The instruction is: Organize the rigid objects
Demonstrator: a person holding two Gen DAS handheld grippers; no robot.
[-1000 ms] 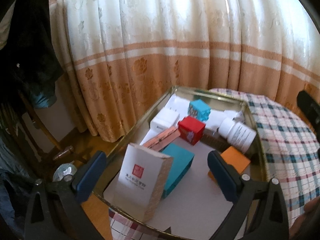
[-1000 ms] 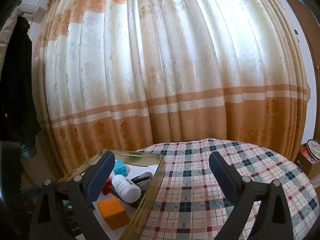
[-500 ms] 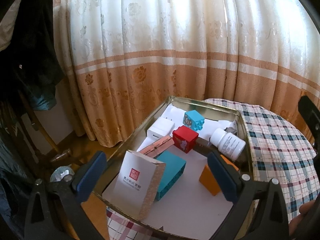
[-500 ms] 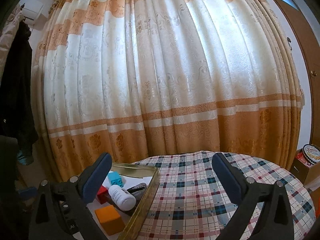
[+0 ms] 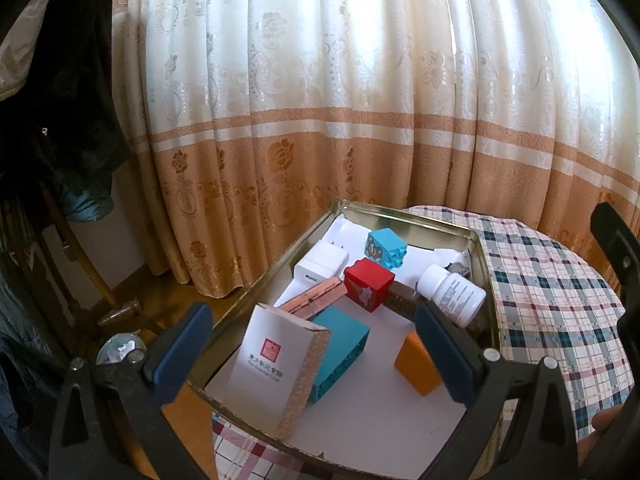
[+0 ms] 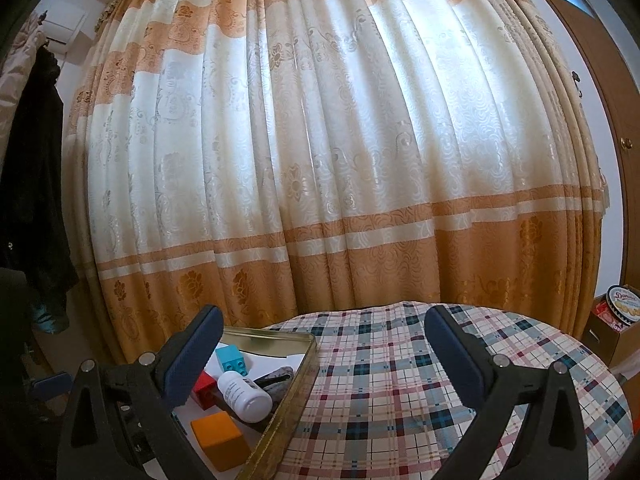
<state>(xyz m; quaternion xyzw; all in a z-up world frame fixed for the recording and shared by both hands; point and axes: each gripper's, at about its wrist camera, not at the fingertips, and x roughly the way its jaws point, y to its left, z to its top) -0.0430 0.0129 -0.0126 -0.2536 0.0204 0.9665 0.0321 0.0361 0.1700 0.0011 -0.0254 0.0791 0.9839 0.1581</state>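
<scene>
A gold metal tray (image 5: 478, 264) on the plaid table holds a white card box (image 5: 276, 364), a teal box (image 5: 340, 348), an orange block (image 5: 416, 364), a red cube (image 5: 368, 284), a blue brick (image 5: 386, 248), a white charger (image 5: 322, 266), a pink comb (image 5: 314, 298) and a white pill bottle (image 5: 452, 296). My left gripper (image 5: 312, 350) is open and empty above the tray's near part. My right gripper (image 6: 320, 354) is open and empty, held above the table to the right of the tray (image 6: 296, 388); the bottle (image 6: 244, 396) and orange block (image 6: 218, 440) show there.
A cream and orange curtain (image 5: 360, 120) hangs close behind the table. The plaid tablecloth (image 6: 420, 380) spreads right of the tray. Dark clothes (image 5: 52, 100) hang at the left. A cookie tin in a carton (image 6: 622, 306) sits at the far right.
Both grippers have risen and drawn back, so the tray and table look lower and smaller. Both stayed open and empty. The objects in the tray have not moved.
</scene>
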